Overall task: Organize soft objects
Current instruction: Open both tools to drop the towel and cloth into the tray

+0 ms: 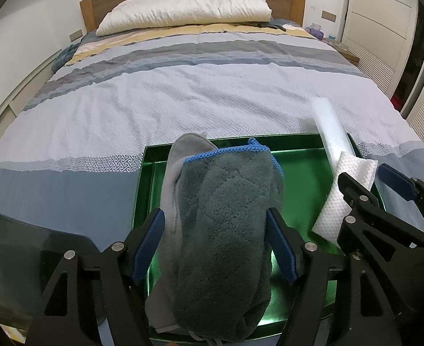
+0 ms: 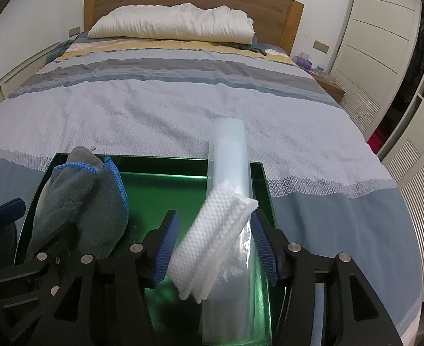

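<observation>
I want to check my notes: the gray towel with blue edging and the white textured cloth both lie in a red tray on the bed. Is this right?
One detail is wrong: the tray is green, not red. The right wrist view shows it plainly. The rest holds: the gray towel with blue edging and the white textured cloth both lie in it, on the bed.

Grey towel (image 1: 226, 230), white cloth (image 2: 212, 236) in green tray (image 1: 298, 173)
</observation>
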Motion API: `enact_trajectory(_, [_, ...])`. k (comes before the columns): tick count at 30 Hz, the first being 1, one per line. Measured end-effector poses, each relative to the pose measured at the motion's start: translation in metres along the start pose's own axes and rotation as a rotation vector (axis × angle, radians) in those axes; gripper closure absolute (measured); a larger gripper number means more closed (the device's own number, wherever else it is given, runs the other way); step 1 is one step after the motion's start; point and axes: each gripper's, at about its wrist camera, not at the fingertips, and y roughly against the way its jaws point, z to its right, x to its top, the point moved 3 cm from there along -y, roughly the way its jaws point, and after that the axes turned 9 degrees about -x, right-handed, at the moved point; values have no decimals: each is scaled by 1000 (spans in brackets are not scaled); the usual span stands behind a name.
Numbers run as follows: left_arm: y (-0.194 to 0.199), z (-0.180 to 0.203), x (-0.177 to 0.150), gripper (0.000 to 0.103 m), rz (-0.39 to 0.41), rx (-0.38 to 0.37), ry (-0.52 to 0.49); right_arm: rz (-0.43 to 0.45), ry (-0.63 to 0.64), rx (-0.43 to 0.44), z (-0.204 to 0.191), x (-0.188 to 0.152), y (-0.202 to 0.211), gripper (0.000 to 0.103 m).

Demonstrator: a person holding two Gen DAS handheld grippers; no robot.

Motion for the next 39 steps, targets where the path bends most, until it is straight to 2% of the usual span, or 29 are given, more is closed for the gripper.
enact_trajectory(11, [4,-6,3,31,17,35,4,26,-16,-24,1,4,9,33])
enact_trajectory(22, [14,-8,2,31,24,31,11,69,-26,-58,6,5,30,25])
enact_trajectory(26, [19,-7,1,31,36,32,-3,90,-27,-69,7,4,40,18])
enact_trajectory(39, [40,-14,-2,31,76,39,8,106,-26,-107,10,-9,64,15])
